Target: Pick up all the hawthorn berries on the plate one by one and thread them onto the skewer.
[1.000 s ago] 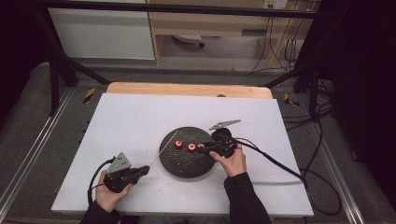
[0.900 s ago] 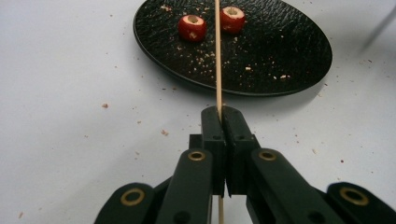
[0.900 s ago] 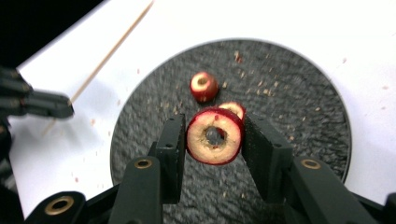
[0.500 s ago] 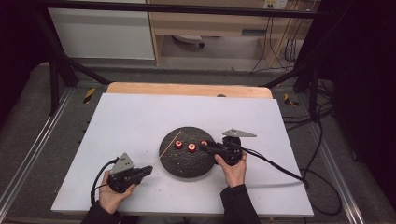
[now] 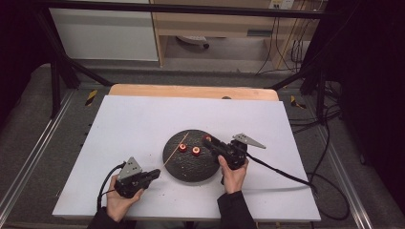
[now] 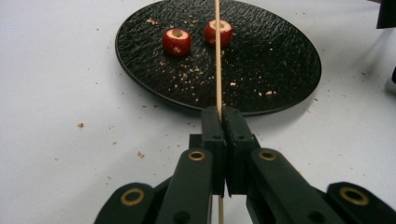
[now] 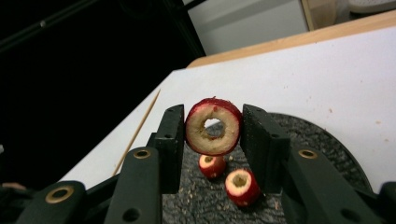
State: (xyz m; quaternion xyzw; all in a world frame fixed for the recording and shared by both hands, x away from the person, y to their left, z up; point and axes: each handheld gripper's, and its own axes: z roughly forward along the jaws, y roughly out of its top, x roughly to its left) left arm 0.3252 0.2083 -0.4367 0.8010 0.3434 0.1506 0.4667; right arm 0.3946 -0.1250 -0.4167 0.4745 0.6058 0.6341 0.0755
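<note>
While left tongs (image 6: 223,114) pinch skewer (image 6: 217,56) | right tongs (image 7: 212,135) clamp cored fruit (image 7: 213,126)

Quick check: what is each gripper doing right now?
Left gripper: shut on the skewer.
Right gripper: shut on a cored red fruit piece, held above the plate.

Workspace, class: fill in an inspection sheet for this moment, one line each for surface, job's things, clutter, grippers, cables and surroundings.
Surface: white table top, wooden edge at the far side.
Job's things: black plate with two cored red fruit pieces; a third, ring piece; wooden skewer.
Clutter: crumbs on the plate and table.
Grippers: left gripper shut on the skewer; right gripper shut on the ring piece, above the plate.
Cables: black cable trails right across the table.
Surroundings: black frame, white cabinet, floor wires.
</note>
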